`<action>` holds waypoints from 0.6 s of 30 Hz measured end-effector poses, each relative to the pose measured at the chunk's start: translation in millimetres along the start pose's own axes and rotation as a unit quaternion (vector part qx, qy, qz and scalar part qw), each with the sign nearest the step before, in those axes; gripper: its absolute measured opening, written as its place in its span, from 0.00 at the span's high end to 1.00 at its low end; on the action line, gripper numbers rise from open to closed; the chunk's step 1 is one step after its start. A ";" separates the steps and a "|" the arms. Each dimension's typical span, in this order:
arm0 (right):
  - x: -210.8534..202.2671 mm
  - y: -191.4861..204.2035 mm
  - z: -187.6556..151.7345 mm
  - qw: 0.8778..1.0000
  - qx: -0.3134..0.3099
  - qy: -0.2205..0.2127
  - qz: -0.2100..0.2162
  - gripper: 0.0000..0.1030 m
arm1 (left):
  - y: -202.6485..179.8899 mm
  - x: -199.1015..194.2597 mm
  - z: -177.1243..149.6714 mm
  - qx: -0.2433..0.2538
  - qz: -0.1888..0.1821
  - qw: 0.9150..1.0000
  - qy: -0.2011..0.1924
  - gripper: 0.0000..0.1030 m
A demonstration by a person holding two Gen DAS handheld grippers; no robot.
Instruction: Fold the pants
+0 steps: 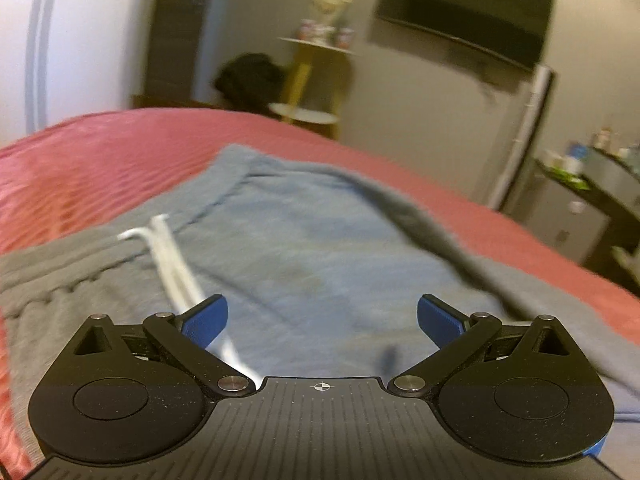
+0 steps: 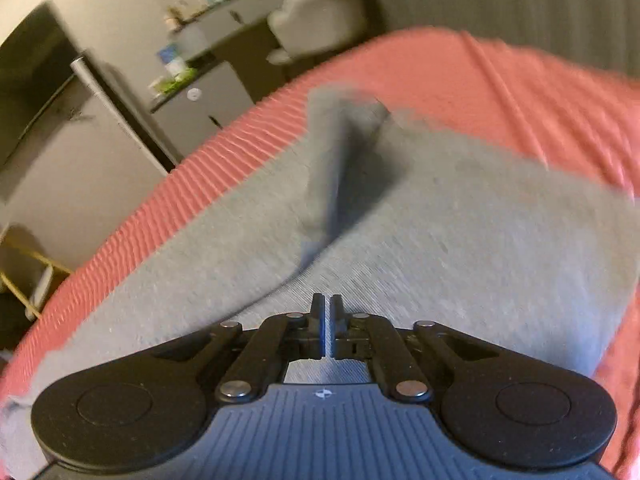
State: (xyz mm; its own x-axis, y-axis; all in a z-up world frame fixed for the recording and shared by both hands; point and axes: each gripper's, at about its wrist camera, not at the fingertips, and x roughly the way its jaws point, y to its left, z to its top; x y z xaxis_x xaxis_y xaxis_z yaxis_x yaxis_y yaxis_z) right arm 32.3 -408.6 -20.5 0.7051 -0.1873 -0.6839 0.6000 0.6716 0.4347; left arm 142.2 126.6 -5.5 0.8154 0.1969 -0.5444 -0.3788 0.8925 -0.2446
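Note:
Grey sweatpants (image 1: 304, 240) lie spread on a red bedspread (image 1: 100, 152). Their white drawstring (image 1: 172, 256) trails from the ribbed waistband (image 1: 60, 276) at the left. My left gripper (image 1: 322, 312) hovers just above the cloth, open, its blue pads (image 1: 208, 320) wide apart with nothing between them. In the right wrist view the pants (image 2: 440, 220) fill the middle, with a raised fold (image 2: 344, 152) of cloth ahead. My right gripper (image 2: 327, 304) is over the fabric, shut, the jaws almost touching and no cloth seen between them. The bedspread (image 2: 460, 68) shows beyond the pants.
Past the bed's far edge stand a yellow shelf stand (image 1: 312, 80), a dark bundle (image 1: 248, 80) and a wall-mounted television (image 1: 464, 12). A grey cabinet (image 2: 204, 108) with small items on top and a grey chair (image 2: 320, 20) stand off the bed's side.

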 end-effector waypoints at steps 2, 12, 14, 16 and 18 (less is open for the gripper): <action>6.9 -9.0 12.4 0.999 0.041 -0.008 0.030 0.58 | -5.1 2.3 12.0 -0.008 -0.048 0.999 0.016 0.00; 62.7 -28.1 12.0 0.971 0.207 -0.026 0.115 0.62 | -42.8 116.2 71.8 -0.084 -0.143 0.975 0.145 0.19; 65.9 -30.0 7.6 0.971 0.199 -0.035 0.125 0.63 | -50.2 144.9 72.3 -0.089 -0.126 0.973 0.171 0.26; 68.0 -34.0 7.2 0.967 0.205 -0.042 0.142 0.62 | -54.4 165.5 71.1 -0.102 -0.118 0.971 0.184 0.30; 70.0 -36.1 7.3 0.965 0.207 -0.047 0.152 0.62 | -55.9 180.9 69.9 -0.120 -0.122 0.966 0.192 0.47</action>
State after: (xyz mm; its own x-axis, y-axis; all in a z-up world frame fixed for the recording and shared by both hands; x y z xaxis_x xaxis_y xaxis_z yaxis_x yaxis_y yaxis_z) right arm 62.8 -451.2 -79.8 0.8922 -0.1044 -0.4393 0.4453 0.3652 0.8175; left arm 341.4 140.6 -34.3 0.6883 -0.2145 -0.6930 -0.3237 0.7641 -0.5580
